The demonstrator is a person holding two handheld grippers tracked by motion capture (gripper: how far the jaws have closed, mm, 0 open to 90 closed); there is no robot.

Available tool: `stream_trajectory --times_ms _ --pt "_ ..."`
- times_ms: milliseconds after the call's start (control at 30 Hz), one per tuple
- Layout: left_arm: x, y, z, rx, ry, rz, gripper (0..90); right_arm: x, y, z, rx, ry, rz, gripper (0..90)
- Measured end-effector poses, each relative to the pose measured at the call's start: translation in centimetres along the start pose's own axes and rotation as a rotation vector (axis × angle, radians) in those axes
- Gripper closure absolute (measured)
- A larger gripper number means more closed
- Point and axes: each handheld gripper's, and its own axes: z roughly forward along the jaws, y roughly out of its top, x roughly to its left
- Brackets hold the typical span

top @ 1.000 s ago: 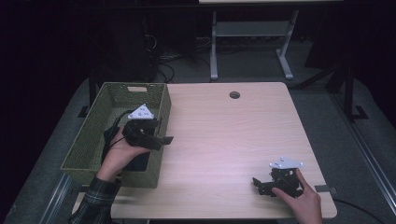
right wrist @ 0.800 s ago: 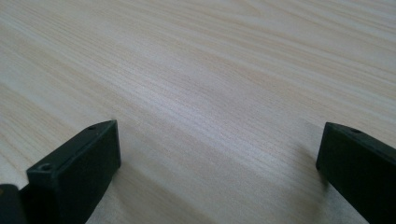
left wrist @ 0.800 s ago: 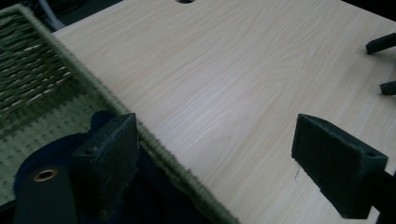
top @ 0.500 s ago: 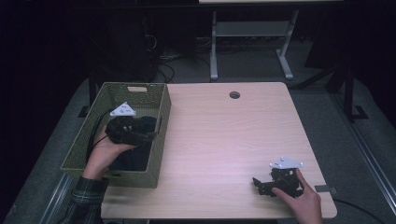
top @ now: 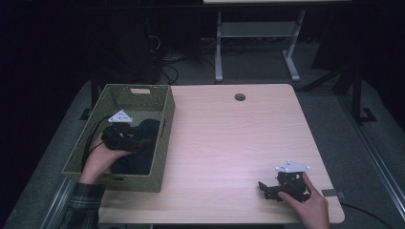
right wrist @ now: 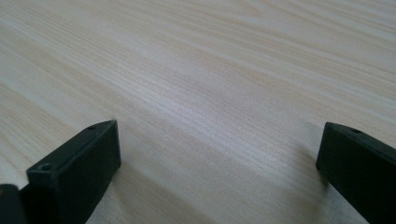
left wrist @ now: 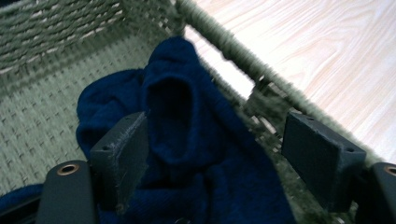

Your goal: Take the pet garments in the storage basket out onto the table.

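Jaws of the left gripper (left wrist: 210, 158) stood wide apart, straddling a raised fold of the dark blue cloth (left wrist: 187, 154) without yet pinching it. That cloth lay bunched inside the woven basket (top: 165, 119) at the table's (top: 229, 143) left edge. Nothing looked lifted yet; grasping and removal seemed left. The right gripper (top: 272, 190) rested open on bare wood.

Navy cloth (left wrist: 187, 154), green woven basket (top: 162, 102)

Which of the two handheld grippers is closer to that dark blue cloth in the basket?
Left. The left gripper hangs open right over the blue cloth inside the basket; the right gripper rests far across the table.
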Motion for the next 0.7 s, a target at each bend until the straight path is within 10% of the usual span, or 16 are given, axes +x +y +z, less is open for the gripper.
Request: stream_trajectory --times_ms 700 --pt "1.0 -1.8 3.0 0.144 -0.061 0.024 28.5 0.0 0.0 0.0 0.0 0.0 0.0 0.0"
